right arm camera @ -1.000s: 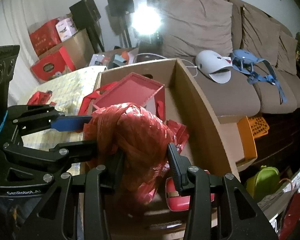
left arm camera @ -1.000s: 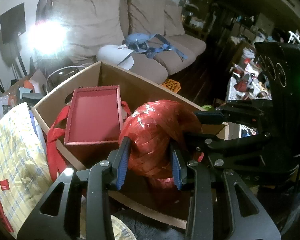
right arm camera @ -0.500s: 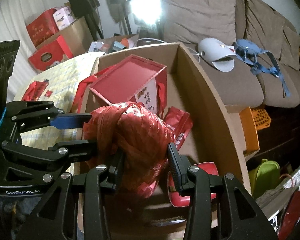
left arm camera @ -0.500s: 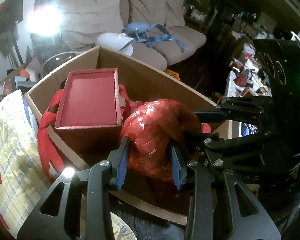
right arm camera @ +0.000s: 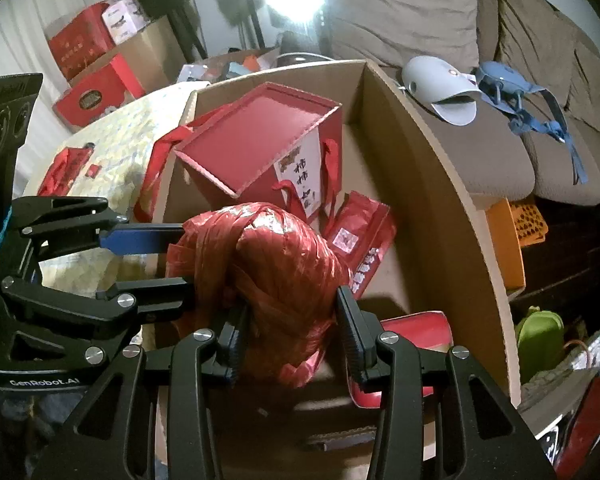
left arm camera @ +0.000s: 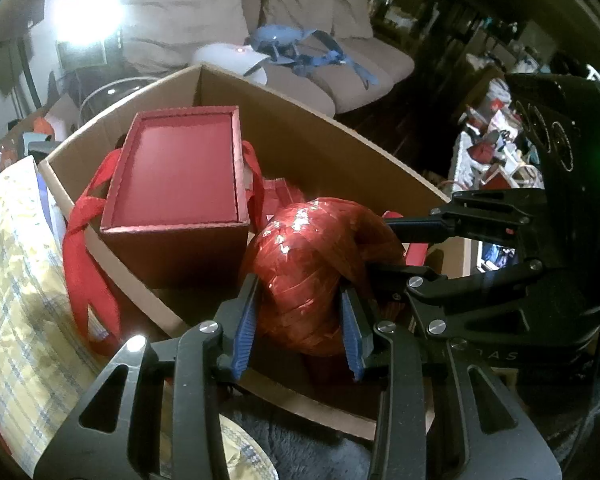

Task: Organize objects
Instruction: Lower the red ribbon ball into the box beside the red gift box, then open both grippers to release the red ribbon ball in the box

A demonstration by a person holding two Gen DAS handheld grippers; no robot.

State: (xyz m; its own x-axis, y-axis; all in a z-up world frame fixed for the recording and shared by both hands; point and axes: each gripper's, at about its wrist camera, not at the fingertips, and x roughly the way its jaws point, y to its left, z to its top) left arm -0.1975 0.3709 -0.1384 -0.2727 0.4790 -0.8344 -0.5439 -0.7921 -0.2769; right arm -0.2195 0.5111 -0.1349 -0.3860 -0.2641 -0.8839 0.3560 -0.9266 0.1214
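A shiny red ball of plastic ribbon (left arm camera: 316,272) (right arm camera: 276,272) hangs over the near end of an open cardboard box (left arm camera: 340,148) (right arm camera: 432,184). My left gripper (left arm camera: 298,326) is shut on its lower part, blue pads pressing both sides. My right gripper (right arm camera: 288,332) is shut on the same ball from the other side, and it shows at the right of the left wrist view (left arm camera: 384,248). Inside the box stands a red gift box (left arm camera: 176,184) (right arm camera: 260,140) with red ribbon handles, and beside it lies a red packet (right arm camera: 360,236).
A flat red pouch (right arm camera: 416,332) lies in the box's near right corner. A yellow patterned cloth (left arm camera: 16,292) (right arm camera: 116,160) covers the surface left of the box. Behind is a beige sofa (right arm camera: 480,148) with a white device (right arm camera: 440,88) and blue straps (right arm camera: 520,96). An orange crate (right arm camera: 520,224) sits right.
Both grippers have sunk with the red ball toward the box and tipped further downward. The box and red gift box now sit lower and larger in both views.
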